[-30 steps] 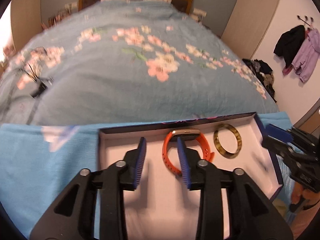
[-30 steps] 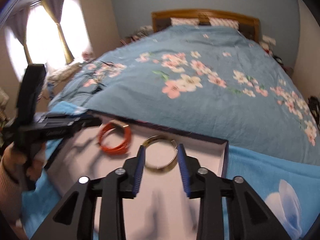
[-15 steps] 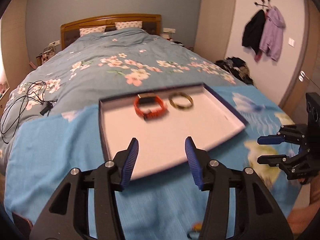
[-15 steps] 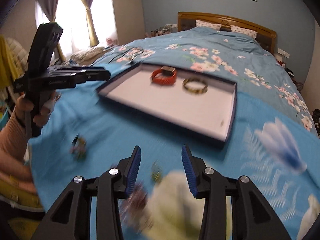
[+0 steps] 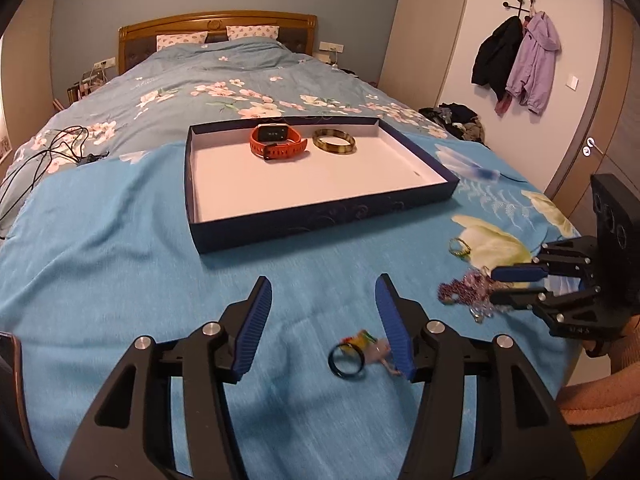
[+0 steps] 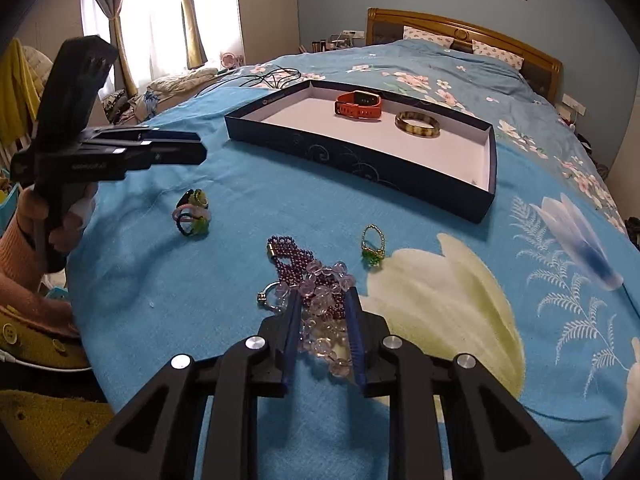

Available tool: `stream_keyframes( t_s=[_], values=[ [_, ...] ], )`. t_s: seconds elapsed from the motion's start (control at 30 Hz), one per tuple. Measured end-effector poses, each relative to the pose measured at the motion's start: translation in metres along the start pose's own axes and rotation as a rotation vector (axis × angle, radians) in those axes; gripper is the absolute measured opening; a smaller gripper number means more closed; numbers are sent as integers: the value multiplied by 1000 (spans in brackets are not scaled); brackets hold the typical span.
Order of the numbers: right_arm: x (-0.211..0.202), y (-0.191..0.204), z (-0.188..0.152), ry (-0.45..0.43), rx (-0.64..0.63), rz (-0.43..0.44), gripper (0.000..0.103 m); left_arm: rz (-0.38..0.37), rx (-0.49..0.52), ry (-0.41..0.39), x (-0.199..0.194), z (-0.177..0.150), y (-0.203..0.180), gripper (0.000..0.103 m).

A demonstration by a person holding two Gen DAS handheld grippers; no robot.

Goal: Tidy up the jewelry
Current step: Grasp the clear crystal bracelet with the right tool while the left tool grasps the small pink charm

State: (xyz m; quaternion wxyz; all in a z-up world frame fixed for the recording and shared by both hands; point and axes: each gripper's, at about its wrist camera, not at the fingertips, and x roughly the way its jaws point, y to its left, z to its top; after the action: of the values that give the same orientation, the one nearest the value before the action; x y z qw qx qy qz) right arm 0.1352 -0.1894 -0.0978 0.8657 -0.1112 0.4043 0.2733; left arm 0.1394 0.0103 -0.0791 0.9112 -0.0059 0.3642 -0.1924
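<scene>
A dark blue tray (image 5: pixel 320 218) (image 6: pixel 360 164) with a white floor lies on the blue blanket and holds an orange watch (image 5: pixel 277 141) (image 6: pixel 358 105) and a gold-brown bangle (image 5: pixel 334 141) (image 6: pixel 417 123). My left gripper (image 5: pixel 324 316) is open above a black ring with hair ties (image 5: pixel 347 359) (image 6: pixel 191 213). My right gripper (image 6: pixel 322 328) (image 5: pixel 500 284) is open, its fingers either side of a pile of purple and clear bead bracelets (image 6: pixel 316 280) (image 5: pixel 468 294). A small green-and-gold beaded ring (image 6: pixel 373 245) (image 5: pixel 459 247) lies beside the pile.
The bed stretches back to a wooden headboard (image 5: pixel 216 32). Black cables (image 5: pixel 48 156) lie at the left of the bed. Coats (image 5: pixel 516 60) hang on the right wall. Curtained windows (image 6: pixel 160 20) stand on the left of the right wrist view.
Both grippers have pulled back from the tray to the near end of the blanket. The right gripper has come down around the bead pile and narrowed; the left now hovers over the ring and hair ties.
</scene>
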Motion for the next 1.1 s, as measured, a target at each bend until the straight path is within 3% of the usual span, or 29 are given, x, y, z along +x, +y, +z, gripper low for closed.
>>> stream_keyframes(
  t_s=[0.07, 0.13, 0.27, 0.53, 0.93, 1.1],
  values=[
    [0, 1, -2, -2, -7, -4, 17, -11, 13, -3, -3, -4, -4, 53],
    [-2, 4, -2, -6, -16, -8, 8, -19, 28, -3, -5, -7, -9, 53],
    [-4, 4, -2, -4, -6, -14, 8, -27, 64, 1, -8, -10, -17, 53],
    [-24, -7, 6, -85, 64, 27, 8, -58, 124, 18, -13, -24, -31, 52],
    [-44, -9, 20, -174, 104, 73, 7, -69, 153, 96, 6, -30, -41, 32],
    [-51, -9, 23, -194, 101, 77, 7, -98, 110, 105, 10, -26, -36, 15]
  ],
)
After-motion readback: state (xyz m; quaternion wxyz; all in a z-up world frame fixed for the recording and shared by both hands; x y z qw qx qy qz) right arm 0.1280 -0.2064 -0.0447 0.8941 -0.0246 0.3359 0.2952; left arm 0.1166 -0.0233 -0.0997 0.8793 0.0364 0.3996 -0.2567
